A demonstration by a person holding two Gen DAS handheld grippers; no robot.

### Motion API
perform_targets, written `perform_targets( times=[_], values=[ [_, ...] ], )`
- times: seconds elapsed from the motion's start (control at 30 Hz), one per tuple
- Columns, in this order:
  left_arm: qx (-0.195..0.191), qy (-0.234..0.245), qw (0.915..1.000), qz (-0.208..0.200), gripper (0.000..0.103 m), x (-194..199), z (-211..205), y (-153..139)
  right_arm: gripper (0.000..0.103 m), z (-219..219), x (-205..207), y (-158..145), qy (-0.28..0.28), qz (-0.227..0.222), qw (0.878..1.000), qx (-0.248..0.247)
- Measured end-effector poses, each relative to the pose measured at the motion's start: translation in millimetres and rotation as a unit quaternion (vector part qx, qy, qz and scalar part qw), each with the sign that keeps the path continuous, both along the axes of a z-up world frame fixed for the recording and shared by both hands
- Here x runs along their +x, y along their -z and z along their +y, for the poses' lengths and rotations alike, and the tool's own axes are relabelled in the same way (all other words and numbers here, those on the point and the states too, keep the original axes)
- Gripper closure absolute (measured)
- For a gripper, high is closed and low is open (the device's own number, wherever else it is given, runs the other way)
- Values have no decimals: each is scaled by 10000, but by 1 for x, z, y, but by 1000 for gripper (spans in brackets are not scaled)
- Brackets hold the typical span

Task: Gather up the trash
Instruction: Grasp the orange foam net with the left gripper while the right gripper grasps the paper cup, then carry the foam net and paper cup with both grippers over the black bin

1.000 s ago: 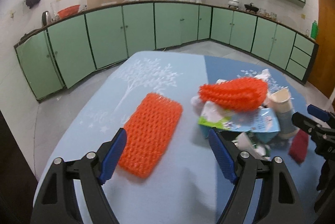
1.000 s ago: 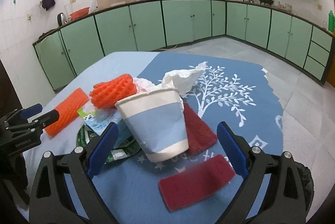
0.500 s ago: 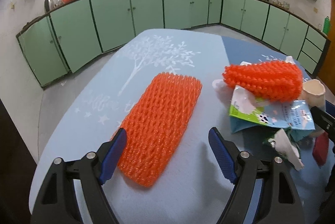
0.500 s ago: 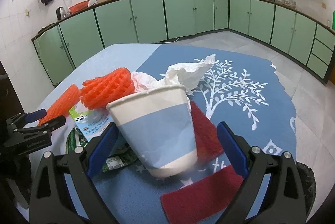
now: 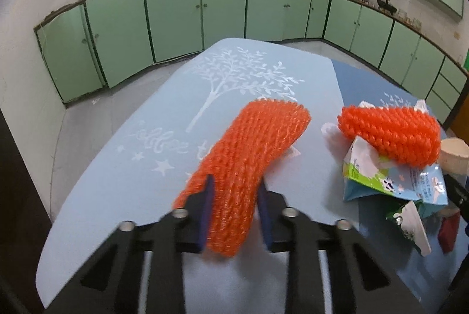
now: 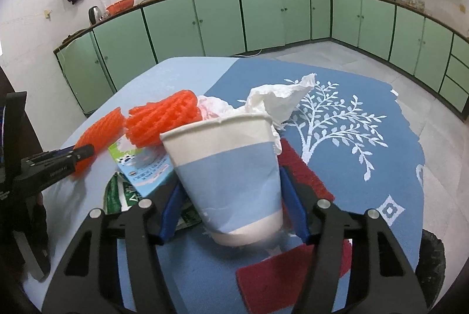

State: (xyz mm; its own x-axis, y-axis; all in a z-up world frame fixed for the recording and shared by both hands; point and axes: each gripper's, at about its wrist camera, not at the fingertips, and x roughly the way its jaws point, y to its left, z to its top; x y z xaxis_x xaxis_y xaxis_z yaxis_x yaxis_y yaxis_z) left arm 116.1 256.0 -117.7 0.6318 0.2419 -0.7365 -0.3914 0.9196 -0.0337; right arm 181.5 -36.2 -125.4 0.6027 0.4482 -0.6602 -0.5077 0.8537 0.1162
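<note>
Your left gripper is closing, fingers pinching the orange foam net on the worktop; your right gripper is closing around the paper cup. Squeeze harder and the cup may crumple or tip.

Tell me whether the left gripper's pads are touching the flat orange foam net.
Touching. In the left wrist view, the closing left gripper has both blue pads pressed into the flat orange foam net, bunching it.
</note>
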Motion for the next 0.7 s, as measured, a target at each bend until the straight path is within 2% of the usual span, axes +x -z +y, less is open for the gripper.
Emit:
perform_targets(
  times=[0.13, 0.37, 0.7],
  values=[
    [-19, 71, 10000, -45, 92, -2, -3, -5, 44, -3, -7, -7, -19, -63, 10000, 54],
    [-102, 228, 9993, -266, 93, -13, -22, -24, 44, -14, -16, -23, -5, -144, 9996, 237],
    [-12, 606, 9962, -626, 93, -28, -58, -59, 44, -27, -33, -53, 58, -391, 9983, 427]
  ],
)
